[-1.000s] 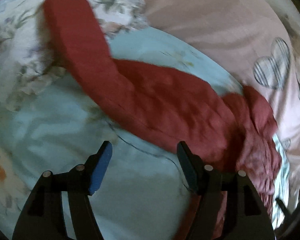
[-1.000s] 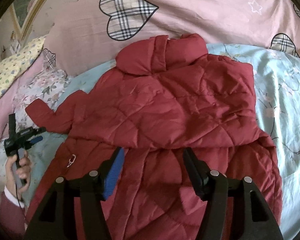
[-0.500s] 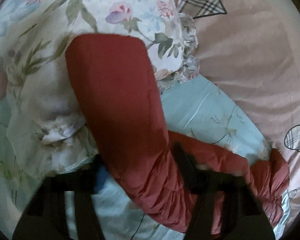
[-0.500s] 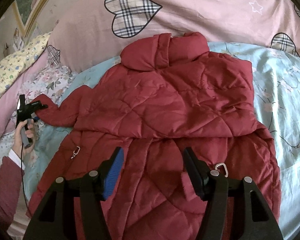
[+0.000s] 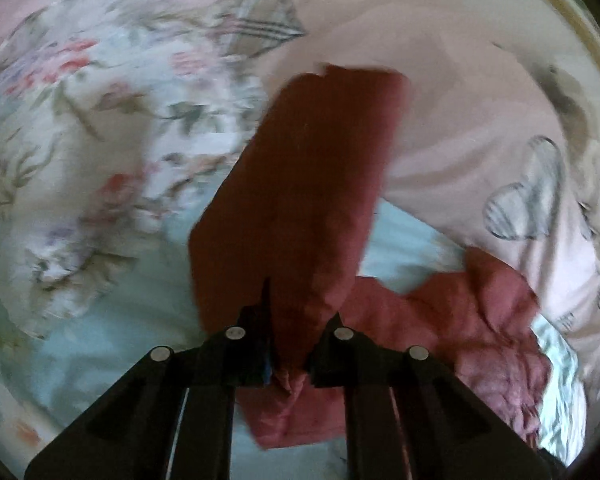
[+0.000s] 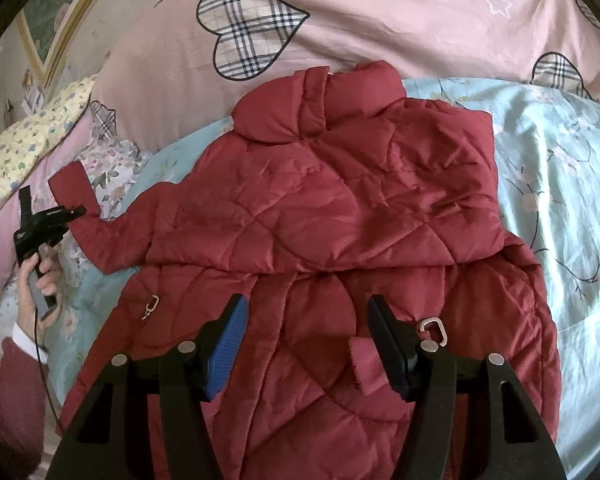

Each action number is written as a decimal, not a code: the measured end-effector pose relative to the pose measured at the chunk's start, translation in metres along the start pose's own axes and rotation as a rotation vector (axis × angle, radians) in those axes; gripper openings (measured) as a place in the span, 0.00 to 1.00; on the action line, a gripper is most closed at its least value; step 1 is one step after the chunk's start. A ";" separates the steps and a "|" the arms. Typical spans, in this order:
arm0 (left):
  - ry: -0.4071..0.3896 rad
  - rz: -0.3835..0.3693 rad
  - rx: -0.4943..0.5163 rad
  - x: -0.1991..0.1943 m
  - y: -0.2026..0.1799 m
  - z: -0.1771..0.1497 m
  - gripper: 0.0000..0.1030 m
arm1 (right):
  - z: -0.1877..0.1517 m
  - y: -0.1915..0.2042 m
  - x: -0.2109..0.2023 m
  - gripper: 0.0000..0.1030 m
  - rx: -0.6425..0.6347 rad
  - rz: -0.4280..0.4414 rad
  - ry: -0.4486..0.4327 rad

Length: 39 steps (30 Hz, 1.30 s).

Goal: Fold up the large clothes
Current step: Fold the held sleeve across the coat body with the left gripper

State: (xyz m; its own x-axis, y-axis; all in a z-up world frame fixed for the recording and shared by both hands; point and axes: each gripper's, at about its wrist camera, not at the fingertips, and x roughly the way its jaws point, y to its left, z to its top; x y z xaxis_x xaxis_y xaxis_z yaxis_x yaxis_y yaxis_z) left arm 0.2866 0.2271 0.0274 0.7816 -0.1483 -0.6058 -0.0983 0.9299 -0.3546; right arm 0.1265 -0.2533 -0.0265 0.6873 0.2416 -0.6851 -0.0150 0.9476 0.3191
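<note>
Left gripper (image 5: 288, 320) has gone from spread and hovering over the sleeve a second ago to pressed together on it. The sleeve (image 5: 312, 184) of the red quilted jacket (image 6: 340, 216) is now pinched near the cuff and lifted, standing up in front of the left wrist camera; half a second ago it still lay flat across the floral pillow (image 5: 100, 140). From the right wrist view the same grip shows at the far left of the bed: left gripper (image 6: 74, 212) pinching the sleeve (image 6: 84, 208), cuff end raised off the pillow, the person's hand (image 6: 40, 280) on the handle.

Right gripper (image 6: 304, 320) unchanged: fingers spread, holding nothing, hovering over the near lower part of the jacket.

Jacket lies spread on the light blue floral sheet (image 6: 560, 200), collar at the far side against the pink heart-print quilt (image 6: 380, 12), right sleeve apparently already folded in across the body.

Judgement: first grasp of the left-sleeve fold is secured; next the sleeve likely gets carried right, across the body.

Writing: no brand or label readable. Left view motion-blurred. Two metal clips on the jacket front, unmarked.
</note>
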 end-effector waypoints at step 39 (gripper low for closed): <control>0.141 -0.339 0.658 0.035 -0.330 -0.190 0.09 | 0.060 -0.098 0.004 0.63 0.354 0.225 -0.046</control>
State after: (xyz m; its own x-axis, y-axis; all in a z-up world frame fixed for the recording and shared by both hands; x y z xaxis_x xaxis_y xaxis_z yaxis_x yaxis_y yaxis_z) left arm 0.2289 -0.1489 -0.0124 0.6132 -0.4625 -0.6404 0.5560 0.8286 -0.0660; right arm 0.1747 -0.3574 -0.0214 0.7273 0.4168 -0.5453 0.0766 0.7403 0.6679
